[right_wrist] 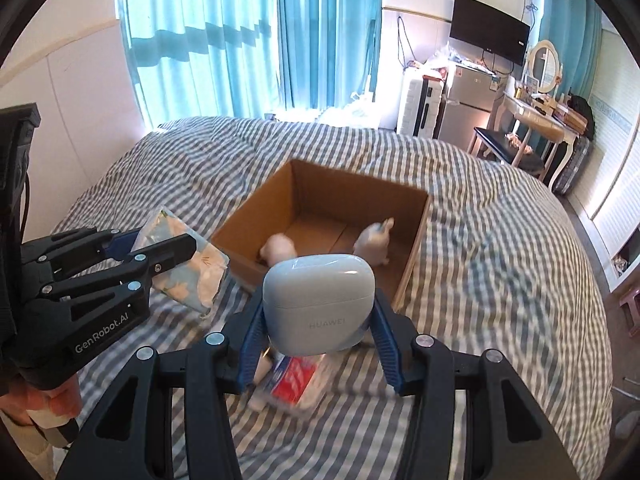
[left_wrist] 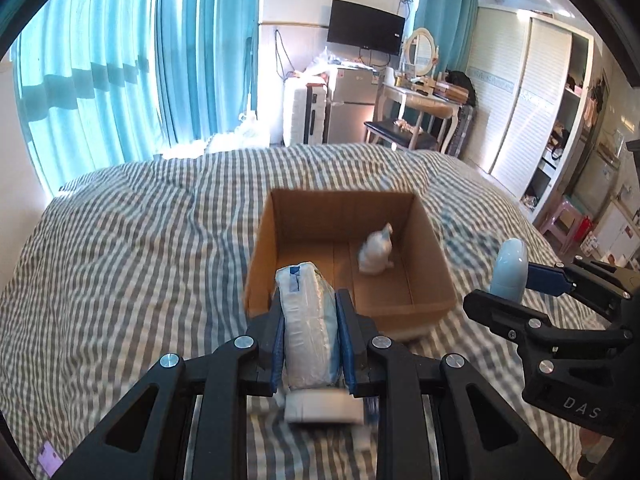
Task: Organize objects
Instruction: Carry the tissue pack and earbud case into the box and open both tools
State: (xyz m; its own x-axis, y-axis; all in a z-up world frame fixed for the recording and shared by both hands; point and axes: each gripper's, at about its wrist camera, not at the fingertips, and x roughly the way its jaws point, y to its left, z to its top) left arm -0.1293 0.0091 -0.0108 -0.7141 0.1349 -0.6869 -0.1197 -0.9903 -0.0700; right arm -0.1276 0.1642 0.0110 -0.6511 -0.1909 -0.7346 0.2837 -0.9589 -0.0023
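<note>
Holding both items near the cardboard box (right_wrist: 416, 232) on the striped bed (left_wrist: 120, 240), the person has not released either yet. The left gripper (left_wrist: 310, 320) pinches a soft tissue pack (left_wrist: 306, 320) just before the box's near wall; the right gripper (right_wrist: 320, 320) squeezes a pale blue earbuds case (right_wrist: 320, 300) beside the box's near right corner. That smooth, rounded case could slip from the pads — falling outside the box. Two small toys lie inside already.
</note>
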